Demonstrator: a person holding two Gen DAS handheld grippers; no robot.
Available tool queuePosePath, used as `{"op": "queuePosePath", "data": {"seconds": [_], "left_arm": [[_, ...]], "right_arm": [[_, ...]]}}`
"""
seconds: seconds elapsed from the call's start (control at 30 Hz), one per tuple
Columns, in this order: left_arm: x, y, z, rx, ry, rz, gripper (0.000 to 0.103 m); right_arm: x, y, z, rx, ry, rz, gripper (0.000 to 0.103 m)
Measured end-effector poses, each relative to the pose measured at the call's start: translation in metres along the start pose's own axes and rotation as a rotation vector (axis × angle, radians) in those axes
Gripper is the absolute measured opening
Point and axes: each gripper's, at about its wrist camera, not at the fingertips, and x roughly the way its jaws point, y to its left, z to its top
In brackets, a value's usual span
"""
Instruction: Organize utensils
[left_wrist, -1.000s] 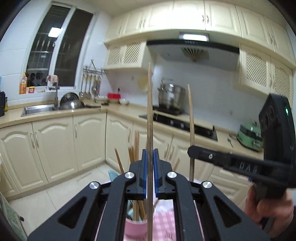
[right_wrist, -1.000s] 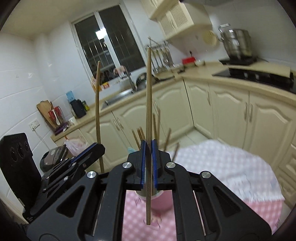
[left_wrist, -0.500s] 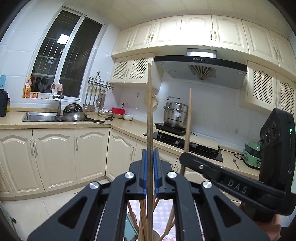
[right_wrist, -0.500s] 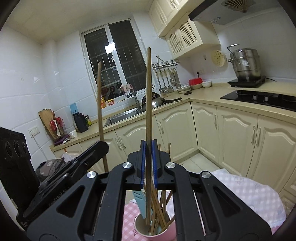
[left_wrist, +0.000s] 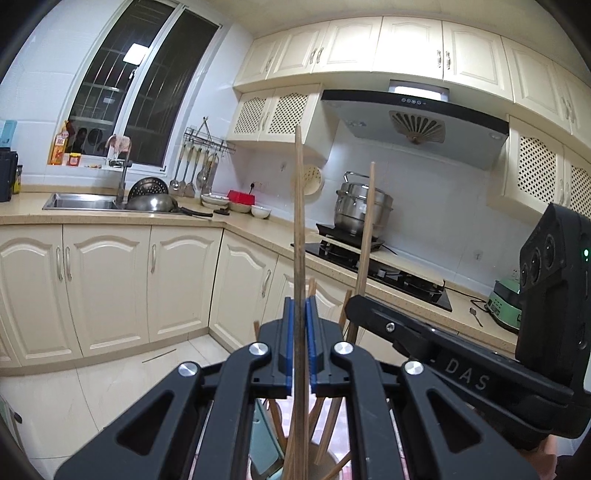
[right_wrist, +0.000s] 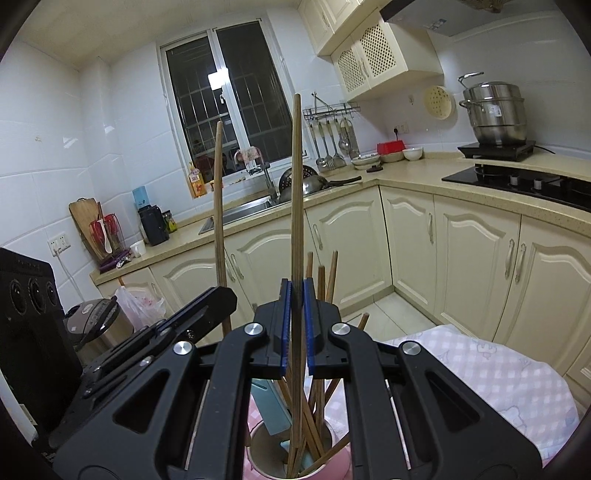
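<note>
My left gripper is shut on a wooden chopstick that stands upright, its lower end down in a cup with several other chopsticks. My right gripper is shut on a second upright chopstick, its lower end inside the pink cup. Each gripper shows in the other's view: the right one with its chopstick, and the left one with its chopstick. A light blue utensil also stands in the cup.
The cup stands on a pink checked tablecloth. Behind are cream kitchen cabinets, a sink, a hob with a steel pot, and a rice cooker on the left.
Both grippers have come down with their chopsticks, whose lower ends went from above the cup into it. The views have tilted upward.
</note>
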Motion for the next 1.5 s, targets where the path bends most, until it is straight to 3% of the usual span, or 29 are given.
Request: {"op": "queuePosePath", "data": {"seconds": [0.2,0.27,0.3,0.37,0.4,0.5,0.53,0.63,1.0,1.27,1.5], "left_arm": [[0.007,0.008,-0.015,-0.006,0.040,0.011,0.008],[0.007,0.011,-0.018,-0.017,0.061,0.013,0.031],[0.005,0.014,-0.019,-0.026,0.064,0.023,0.047],[-0.003,0.021,-0.018,-0.042,0.050,0.030,0.061],[-0.007,0.023,-0.016,-0.039,0.047,0.038,0.072],[-0.020,0.022,-0.010,-0.014,0.030,0.058,0.088],[-0.023,0.021,-0.008,-0.006,0.027,0.064,0.094],[-0.033,0.015,-0.001,0.027,0.038,0.104,0.097],[-0.074,-0.019,0.017,0.114,0.104,0.262,0.098],[-0.116,-0.048,0.016,0.137,0.106,0.330,0.098],[-0.143,-0.072,0.006,0.141,0.099,0.340,0.098]], "right_arm": [[0.008,0.000,-0.010,-0.008,0.051,0.000,0.008],[0.008,0.000,-0.012,-0.008,0.075,-0.006,0.011],[0.007,-0.001,-0.013,-0.006,0.077,-0.008,0.019],[-0.002,-0.007,-0.011,0.016,0.061,-0.026,0.045],[-0.006,-0.010,-0.009,0.030,0.049,-0.024,0.068],[-0.021,-0.013,-0.001,0.039,0.012,-0.035,0.077],[-0.024,-0.014,0.001,0.041,0.009,-0.035,0.085],[-0.035,-0.017,0.008,0.056,-0.004,-0.041,0.097],[-0.074,-0.015,0.015,0.075,0.012,-0.075,0.097],[-0.113,-0.013,0.010,0.028,0.022,-0.125,0.097],[-0.145,-0.007,-0.010,-0.015,0.014,-0.179,0.097]]}}
